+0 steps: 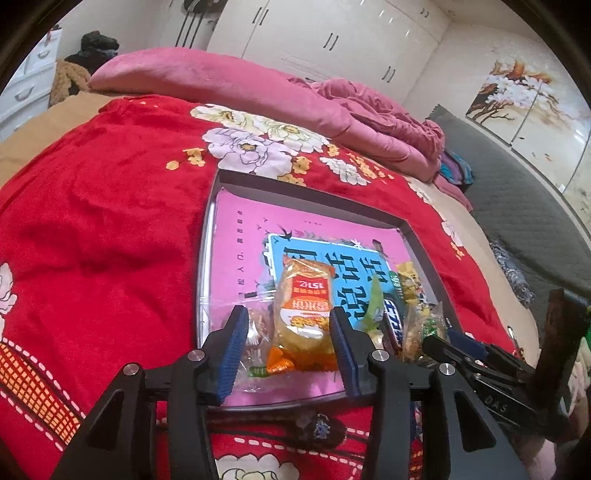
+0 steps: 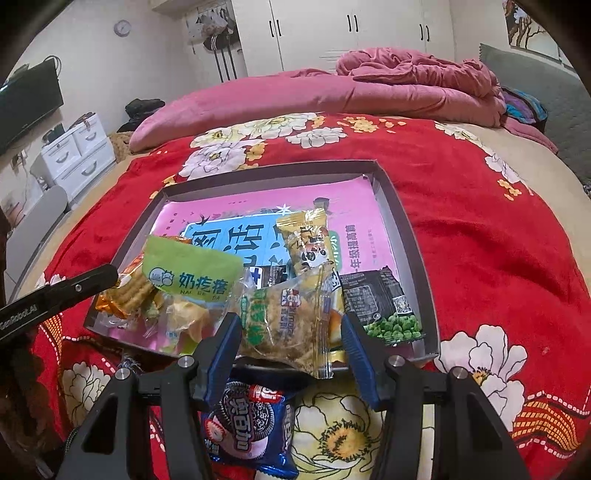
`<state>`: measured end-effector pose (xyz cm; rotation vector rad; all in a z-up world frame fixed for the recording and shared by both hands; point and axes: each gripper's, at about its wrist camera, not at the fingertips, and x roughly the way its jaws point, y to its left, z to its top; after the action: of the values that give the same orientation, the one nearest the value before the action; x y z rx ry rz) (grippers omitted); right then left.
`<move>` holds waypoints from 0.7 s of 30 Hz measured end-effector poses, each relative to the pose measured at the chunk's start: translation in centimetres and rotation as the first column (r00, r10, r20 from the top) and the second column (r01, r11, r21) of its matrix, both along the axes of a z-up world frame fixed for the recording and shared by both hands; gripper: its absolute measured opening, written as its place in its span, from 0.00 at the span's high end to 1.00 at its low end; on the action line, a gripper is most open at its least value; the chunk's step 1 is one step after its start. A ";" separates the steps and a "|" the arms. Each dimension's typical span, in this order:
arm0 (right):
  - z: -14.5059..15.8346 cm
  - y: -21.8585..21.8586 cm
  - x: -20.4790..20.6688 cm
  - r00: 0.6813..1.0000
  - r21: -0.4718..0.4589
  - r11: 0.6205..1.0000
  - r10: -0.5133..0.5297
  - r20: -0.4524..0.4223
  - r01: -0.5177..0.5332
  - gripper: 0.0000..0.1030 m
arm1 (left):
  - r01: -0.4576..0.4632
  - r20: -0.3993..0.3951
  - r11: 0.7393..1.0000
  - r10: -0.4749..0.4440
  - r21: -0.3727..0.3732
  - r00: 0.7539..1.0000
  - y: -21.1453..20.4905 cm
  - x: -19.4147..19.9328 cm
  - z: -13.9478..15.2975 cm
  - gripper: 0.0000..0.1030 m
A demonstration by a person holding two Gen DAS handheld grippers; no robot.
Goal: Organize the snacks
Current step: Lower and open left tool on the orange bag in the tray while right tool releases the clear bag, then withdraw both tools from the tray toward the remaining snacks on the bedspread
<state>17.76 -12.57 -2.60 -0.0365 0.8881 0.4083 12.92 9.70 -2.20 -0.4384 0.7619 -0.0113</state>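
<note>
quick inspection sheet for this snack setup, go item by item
surface: red floral blanket on a bed, with a shallow grey tray lying on it
job's things: snack packets heaped at the tray's near end: orange packet, green-label packet, clear crumbly-snack packet, green pea packet; a blue cookie packet lies outside the tray on the blanket
clutter: pink printed sheet lining the tray
grippers: left gripper open, fingers either side of the orange packet; right gripper open around the clear packet
cables: nothing seen
surroundings: pink duvet, white wardrobes, white drawer unit
</note>
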 end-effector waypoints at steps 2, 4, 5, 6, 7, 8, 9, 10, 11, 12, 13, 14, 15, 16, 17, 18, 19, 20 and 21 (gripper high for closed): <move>-0.1 -0.4 0.1 1.000 0.014 1.000 -0.013 -0.007 0.013 0.46 | 0.004 0.004 1.000 -0.004 -0.002 1.000 -0.2 -0.1 0.2 0.48; 0.0 -0.6 0.2 1.000 0.019 1.000 -0.021 -0.006 0.021 0.46 | 0.010 0.009 1.000 -0.010 -0.007 1.000 -0.3 -0.3 0.5 0.45; 0.1 -0.7 0.2 1.000 0.024 0.999 -0.021 -0.004 0.021 0.46 | 0.015 0.012 1.000 -0.015 -0.010 1.000 -0.4 -0.4 0.7 0.44; 0.2 -0.8 0.1 1.000 0.038 0.999 -0.016 -0.005 0.016 0.46 | 0.017 0.015 1.000 -0.017 -0.011 1.000 -0.5 -0.5 0.8 0.43; 0.3 -0.8 0.1 1.000 0.050 0.999 -0.012 -0.009 0.013 0.46 | 0.021 0.018 1.000 -0.021 -0.010 1.000 -0.6 -0.6 0.9 0.42; 0.5 -0.9 0.1 1.000 0.067 0.998 -0.010 -0.015 0.011 0.46 | 0.023 0.020 1.000 -0.023 -0.010 1.000 -0.6 -0.7 0.9 0.42; 0.6 -1.0 0.0 1.000 0.085 0.996 -0.009 -0.018 0.011 0.46 | 0.028 0.025 1.000 -0.027 -0.010 0.999 -0.7 -0.8 1.1 0.42; 0.8 -1.0 0.0 1.000 0.094 0.996 -0.007 -0.016 0.009 0.46 | 0.031 0.030 0.999 -0.031 -0.011 0.999 -0.7 -0.9 1.2 0.41; 0.9 -0.9 -0.2 1.000 0.094 0.996 -0.005 -0.011 0.006 0.46 | 0.035 0.034 0.999 -0.034 -0.012 0.999 -0.7 -1.0 1.3 0.41; 1.1 -0.8 -0.3 1.000 0.087 0.996 -0.001 -0.003 0.002 0.46 | 0.038 0.040 0.999 -0.038 -0.009 0.998 -0.8 -1.1 1.4 0.39; 1.2 -0.7 -0.4 1.000 0.083 0.997 0.000 0.002 -0.001 0.46 | 0.039 0.043 0.999 -0.039 -0.005 0.998 -0.9 -1.2 1.5 0.38; 1.4 -0.6 -0.5 1.000 0.084 0.996 0.002 0.006 -0.002 0.46 | 0.039 0.046 0.999 -0.039 -0.001 0.998 -0.9 -1.2 1.6 0.37; 1.5 -0.6 -0.6 1.000 0.088 0.996 0.002 0.008 -0.003 0.46 | 0.039 0.047 0.999 -0.040 0.003 0.998 -1.0 -1.3 1.7 0.36; 1.6 -0.7 -0.6 1.000 0.091 0.996 0.002 0.010 -0.003 0.46 | 0.040 0.048 0.999 -0.040 0.008 0.998 -1.1 -1.4 1.7 0.35; 1.8 -0.7 -0.7 1.000 0.093 0.996 0.001 0.012 -0.002 0.46 | 0.039 0.048 0.999 -0.040 0.012 0.998 -1.1 -1.4 1.8 0.34; 2.0 -0.7 -0.8 1.000 0.092 0.996 -0.001 0.016 0.000 0.46 | 0.040 0.048 0.999 -0.040 0.017 0.998 -1.2 -1.4 1.8 0.33; 2.1 -0.7 -0.9 1.000 0.090 0.996 -0.003 0.020 0.001 0.45 | 0.040 0.047 0.999 -0.041 0.021 0.998 -1.2 -1.4 1.9 0.32; 2.2 -0.8 -0.9 1.000 0.089 0.996 -0.005 0.023 0.003 0.43 | 0.041 0.045 0.999 -0.042 0.025 0.998 -1.3 -1.5 1.9 0.32; 2.3 -0.8 -0.9 1.000 0.089 0.996 -0.009 0.026 0.006 0.42 | 0.041 0.045 0.999 -0.042 0.028 0.998 -1.3 -1.5 1.9 0.32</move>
<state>16.83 -13.41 -0.31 0.0429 0.8432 0.4389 11.41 8.39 -0.28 -0.3955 0.7255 -0.0499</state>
